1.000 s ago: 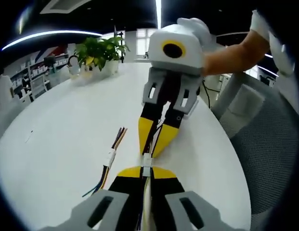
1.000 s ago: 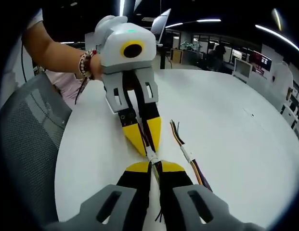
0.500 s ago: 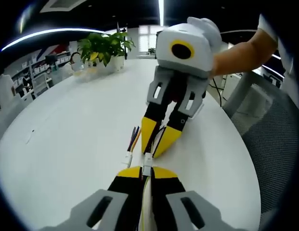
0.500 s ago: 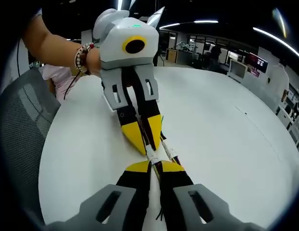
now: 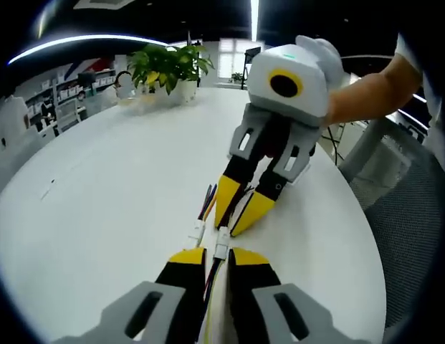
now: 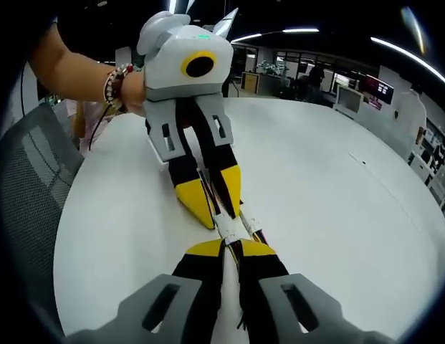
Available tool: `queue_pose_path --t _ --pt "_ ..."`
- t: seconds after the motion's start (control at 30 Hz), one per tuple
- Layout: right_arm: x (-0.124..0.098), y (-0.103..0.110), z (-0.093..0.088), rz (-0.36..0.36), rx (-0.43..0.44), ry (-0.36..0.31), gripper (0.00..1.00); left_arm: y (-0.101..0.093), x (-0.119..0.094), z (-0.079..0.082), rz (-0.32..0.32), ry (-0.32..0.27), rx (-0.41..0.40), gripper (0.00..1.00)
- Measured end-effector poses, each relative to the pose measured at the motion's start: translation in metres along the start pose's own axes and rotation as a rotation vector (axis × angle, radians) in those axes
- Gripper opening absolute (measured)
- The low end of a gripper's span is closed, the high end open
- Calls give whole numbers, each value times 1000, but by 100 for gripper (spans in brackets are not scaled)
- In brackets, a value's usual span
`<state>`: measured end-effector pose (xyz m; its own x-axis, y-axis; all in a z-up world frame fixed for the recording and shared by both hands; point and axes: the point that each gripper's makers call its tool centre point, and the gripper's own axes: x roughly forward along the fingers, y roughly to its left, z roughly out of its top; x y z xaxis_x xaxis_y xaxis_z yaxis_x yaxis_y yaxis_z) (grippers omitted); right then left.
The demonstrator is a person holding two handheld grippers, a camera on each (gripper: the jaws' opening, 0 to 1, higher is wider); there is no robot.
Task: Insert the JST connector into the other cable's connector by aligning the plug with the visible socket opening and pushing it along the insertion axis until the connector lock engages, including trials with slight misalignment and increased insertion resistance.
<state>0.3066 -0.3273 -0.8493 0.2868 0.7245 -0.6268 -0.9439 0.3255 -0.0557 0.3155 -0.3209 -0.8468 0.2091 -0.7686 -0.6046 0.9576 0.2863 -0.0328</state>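
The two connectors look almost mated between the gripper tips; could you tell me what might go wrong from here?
The white connector in the left gripper meets the right gripper at a slight angle, so pushing may jam it. A spare cable lies beside the tips and could snag. Both grippers pinch thin wires, which might slip under resistance.

white round table (image 5: 100, 193) is taking up most of both views, surface matte, lying bare toward its far edge (image 6: 337, 179)
potted green plant (image 5: 168, 66) is sitting at the table's far rim in the left gripper view, white pot under the leaves
grey mesh office chair (image 5: 412, 236) is standing just beside the table edge; it's showing in the right gripper view too (image 6: 29, 208)
shelving with small items (image 5: 54, 107) is running along the wall behind the plant
ceiling light strips (image 6: 415, 50) are glowing overhead
desks and monitors (image 6: 372, 89) are sitting well beyond the table, too blurred to tell detail
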Motion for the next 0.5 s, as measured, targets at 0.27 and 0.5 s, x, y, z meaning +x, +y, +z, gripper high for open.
queue_pose_path --t 0.27,0.5 --pt "-14 1 6 -20 11 2 8 -8 -14 13 8 -66 -96 8" --pt "-36 2 28 -74 63 -57 21 -9 -38 40 63 -198 -251 41"
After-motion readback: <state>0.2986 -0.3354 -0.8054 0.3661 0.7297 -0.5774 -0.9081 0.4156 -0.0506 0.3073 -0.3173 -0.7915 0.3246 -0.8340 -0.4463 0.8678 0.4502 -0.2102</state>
